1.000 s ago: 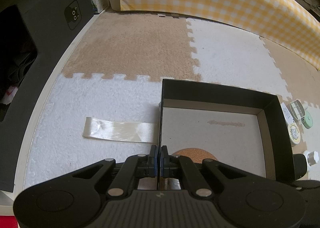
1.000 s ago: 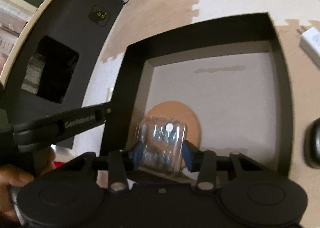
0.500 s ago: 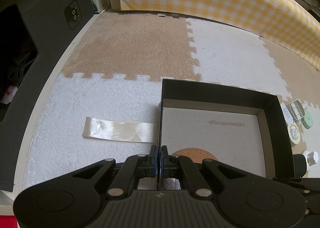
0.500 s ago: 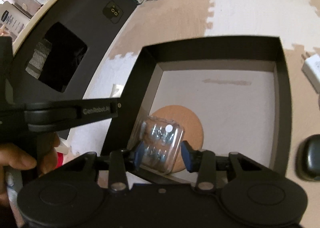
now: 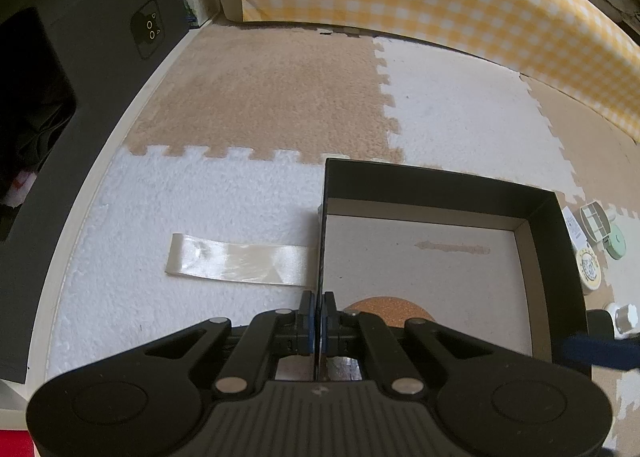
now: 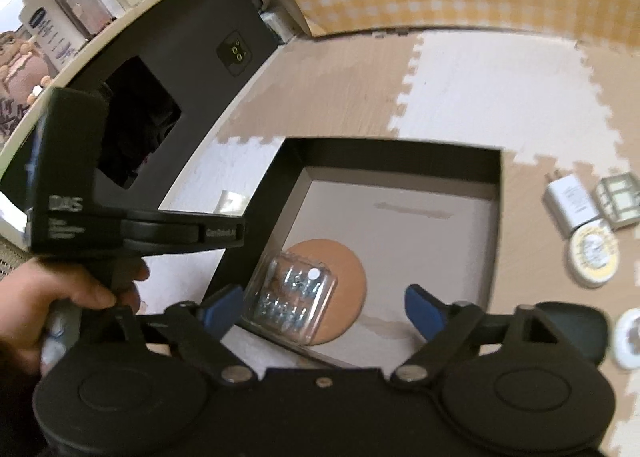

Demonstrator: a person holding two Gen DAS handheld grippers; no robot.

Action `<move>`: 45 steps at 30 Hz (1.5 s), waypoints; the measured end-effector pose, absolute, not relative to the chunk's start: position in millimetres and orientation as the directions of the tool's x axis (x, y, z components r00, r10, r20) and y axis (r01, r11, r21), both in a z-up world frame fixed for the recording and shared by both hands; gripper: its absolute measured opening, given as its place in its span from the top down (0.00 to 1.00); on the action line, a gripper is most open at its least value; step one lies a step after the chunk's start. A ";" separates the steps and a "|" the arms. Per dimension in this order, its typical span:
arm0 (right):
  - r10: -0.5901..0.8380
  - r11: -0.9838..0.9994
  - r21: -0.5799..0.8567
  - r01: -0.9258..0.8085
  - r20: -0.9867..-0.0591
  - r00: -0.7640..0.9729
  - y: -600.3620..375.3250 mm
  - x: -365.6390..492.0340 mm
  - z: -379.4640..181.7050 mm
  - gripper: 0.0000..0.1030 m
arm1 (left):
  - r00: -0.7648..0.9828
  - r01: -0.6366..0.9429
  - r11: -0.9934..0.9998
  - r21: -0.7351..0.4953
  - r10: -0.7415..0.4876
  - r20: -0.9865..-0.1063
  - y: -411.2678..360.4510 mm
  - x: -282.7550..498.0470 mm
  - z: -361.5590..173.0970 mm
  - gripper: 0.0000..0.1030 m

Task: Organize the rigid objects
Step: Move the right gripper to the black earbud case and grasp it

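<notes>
Black box [image 6: 494, 225] wall pinched by left gripper [image 5: 319, 323].

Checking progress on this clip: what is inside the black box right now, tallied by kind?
Cork coaster: 1
Clear plastic case: 1
Total in the black box: 2

box [image 6: 400, 157]: 1 | cork disc [image 6: 344, 277]: 1 | clear case [image 6: 290, 299]: 1 | ribbon [image 5: 236, 263]: 1
</notes>
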State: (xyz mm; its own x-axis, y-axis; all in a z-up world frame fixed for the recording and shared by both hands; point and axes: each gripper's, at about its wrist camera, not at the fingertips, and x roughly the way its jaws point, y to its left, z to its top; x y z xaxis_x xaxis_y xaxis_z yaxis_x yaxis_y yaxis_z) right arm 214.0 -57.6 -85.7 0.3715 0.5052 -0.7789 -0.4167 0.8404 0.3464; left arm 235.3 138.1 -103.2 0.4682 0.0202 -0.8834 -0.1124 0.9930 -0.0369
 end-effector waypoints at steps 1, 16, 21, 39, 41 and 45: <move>0.504 0.840 0.338 -0.424 -0.775 0.381 -60.7 211.8 -80.6 0.09 | 0.468 -0.113 0.993 -0.038 0.020 -0.884 138.1 235.3 -103.2 0.98; 0.419 0.908 0.269 -0.321 -0.608 0.675 -155.5 190.3 -2.9 0.00 | 0.467 -0.113 0.993 -0.032 0.025 -0.884 138.8 236.4 -103.1 0.98; 0.357 0.933 0.245 -0.263 -0.546 0.758 -194.6 191.1 6.3 0.00 | 0.467 -0.113 0.993 -0.025 0.031 -0.884 137.7 236.3 -103.4 0.98; 0.196 0.980 0.169 -0.101 -0.789 0.583 -223.6 224.0 -91.1 0.00 | 0.468 -0.111 0.994 -0.023 0.032 -0.883 137.1 235.7 -104.3 0.98; 0.205 0.979 0.180 -0.099 -0.820 0.535 -215.5 223.6 -103.1 0.00 | 0.468 -0.111 0.994 -0.023 0.032 -0.883 137.1 235.7 -104.4 0.98; 0.235 0.972 0.222 -0.083 -0.852 0.467 -202.2 222.8 -119.3 0.11 | 0.468 -0.111 0.994 -0.023 0.032 -0.883 137.1 235.7 -104.3 0.98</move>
